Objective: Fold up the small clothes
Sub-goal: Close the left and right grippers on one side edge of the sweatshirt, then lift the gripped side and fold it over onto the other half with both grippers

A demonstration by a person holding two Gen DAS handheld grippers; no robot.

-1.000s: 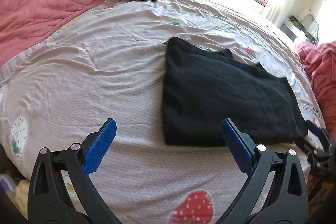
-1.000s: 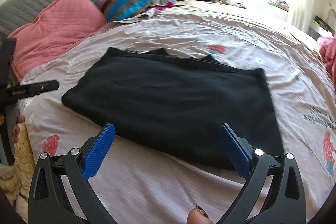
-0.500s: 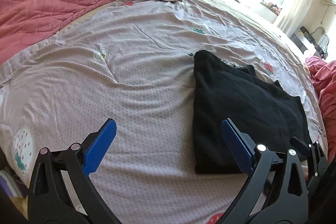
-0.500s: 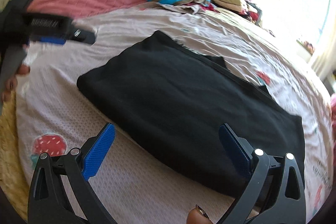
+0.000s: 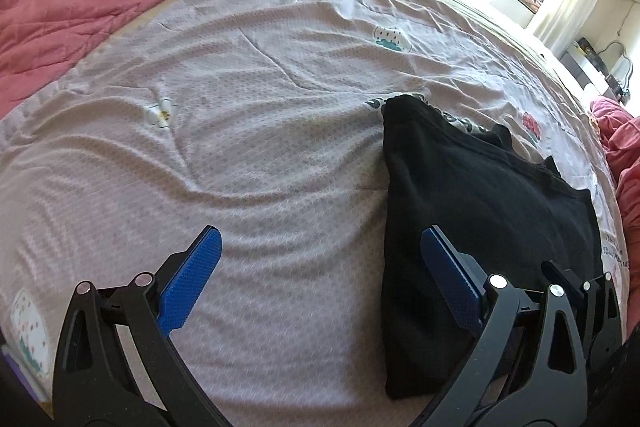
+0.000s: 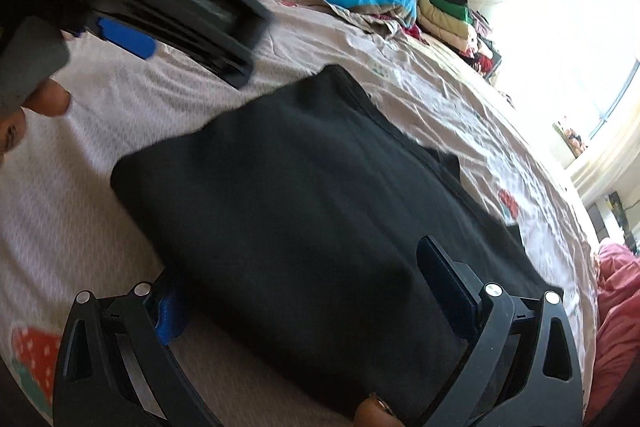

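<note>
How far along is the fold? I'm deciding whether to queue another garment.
Done: the black garment lies folded into a flat rectangle on the bedsheet. In hand: nothing; the left gripper and right gripper are open, the right at its near edge. Left: probably another fold.

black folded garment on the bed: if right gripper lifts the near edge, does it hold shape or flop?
Likely flops: the black garment is soft cloth lying flat in layers. The layers may slide apart, since nothing visibly pins them. Probably light, though it may drag the wrinkled bedsheet.
</note>
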